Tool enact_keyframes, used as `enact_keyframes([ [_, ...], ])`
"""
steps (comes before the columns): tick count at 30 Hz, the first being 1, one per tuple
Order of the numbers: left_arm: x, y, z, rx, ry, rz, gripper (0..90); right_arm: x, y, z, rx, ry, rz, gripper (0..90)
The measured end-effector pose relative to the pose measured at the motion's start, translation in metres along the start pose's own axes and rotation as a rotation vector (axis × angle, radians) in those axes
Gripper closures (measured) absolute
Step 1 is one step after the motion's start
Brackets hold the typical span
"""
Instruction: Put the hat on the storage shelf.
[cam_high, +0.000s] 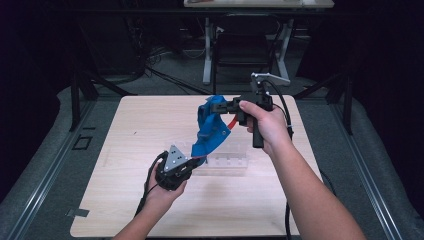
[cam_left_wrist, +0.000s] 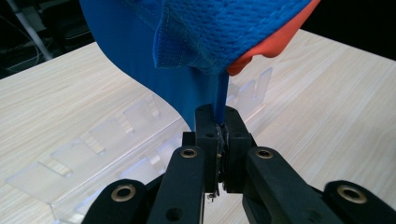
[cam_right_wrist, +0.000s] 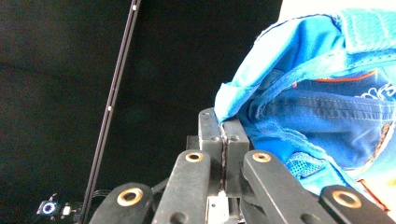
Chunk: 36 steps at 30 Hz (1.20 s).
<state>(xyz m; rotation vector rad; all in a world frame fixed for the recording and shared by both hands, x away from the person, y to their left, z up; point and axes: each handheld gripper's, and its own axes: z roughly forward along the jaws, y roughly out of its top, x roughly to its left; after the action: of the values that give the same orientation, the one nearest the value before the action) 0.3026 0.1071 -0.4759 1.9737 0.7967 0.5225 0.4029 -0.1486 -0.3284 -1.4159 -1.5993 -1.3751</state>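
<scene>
Item: blue mesh-and-fabric garment with orange trim (cam_high: 210, 131), held up above the table between two hand-held grippers. In the high view it hangs as a bunched, slanting fold from upper right to lower left, over the middle of the light wooden table (cam_high: 125, 200) and just above a clear plastic rack with upright dividers (cam_high: 227, 161) that lies flat on the tabletop.

Left gripper (cam_high: 192, 161): black two-jaw tool with a grey three-cornered plate on top, held in the person's left hand (cam_high: 162, 192) low over the near-centre of the table. The left gripper view shows its jaws clamped together on a thin blue strip at the garment's lower edge (cam_left_wrist: 221, 100); the mesh panel and an orange edge hang just above the jaw tips, and the clear rack lies behind them on the wood.

Right gripper (cam_high: 216, 106): black two-jaw tool with a grey lever at its far end, held in the person's right hand (cam_high: 267, 127), higher and farther back than the left gripper. The right gripper view shows its jaws pressed together on a light-blue seamed edge of the garment (cam_right_wrist: 223, 116), the rest of the cloth bunching to the right of the jaws.

Surroundings: dark floor with cables and a desk frame beyond the table's far edge.
</scene>
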Motion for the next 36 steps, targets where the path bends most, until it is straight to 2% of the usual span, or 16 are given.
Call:
enact_keyframes([
  [5, 0.004, -0.004, 0.003, 0.002, -0.003, -0.002, 88.5, -0.006, -0.001, 0.002, 0.000, -0.002, 0.011, 90.0],
  [11, 0.005, -0.009, 0.008, -0.006, -0.028, -0.016, 88.5, -0.009, -0.001, 0.007, 0.005, -0.008, 0.013, 90.0],
  [20, 0.010, -0.016, 0.015, 0.010, -0.014, -0.034, 88.5, -0.017, -0.002, 0.012, 0.012, -0.027, 0.025, 90.0],
  [24, 0.010, -0.018, 0.016, 0.012, -0.011, -0.032, 88.4, -0.020, -0.001, 0.012, 0.016, -0.022, 0.028, 90.0],
  [36, 0.007, -0.022, 0.021, 0.027, 0.008, -0.025, 88.5, -0.023, 0.000, 0.009, -0.003, -0.064, 0.018, 87.3],
])
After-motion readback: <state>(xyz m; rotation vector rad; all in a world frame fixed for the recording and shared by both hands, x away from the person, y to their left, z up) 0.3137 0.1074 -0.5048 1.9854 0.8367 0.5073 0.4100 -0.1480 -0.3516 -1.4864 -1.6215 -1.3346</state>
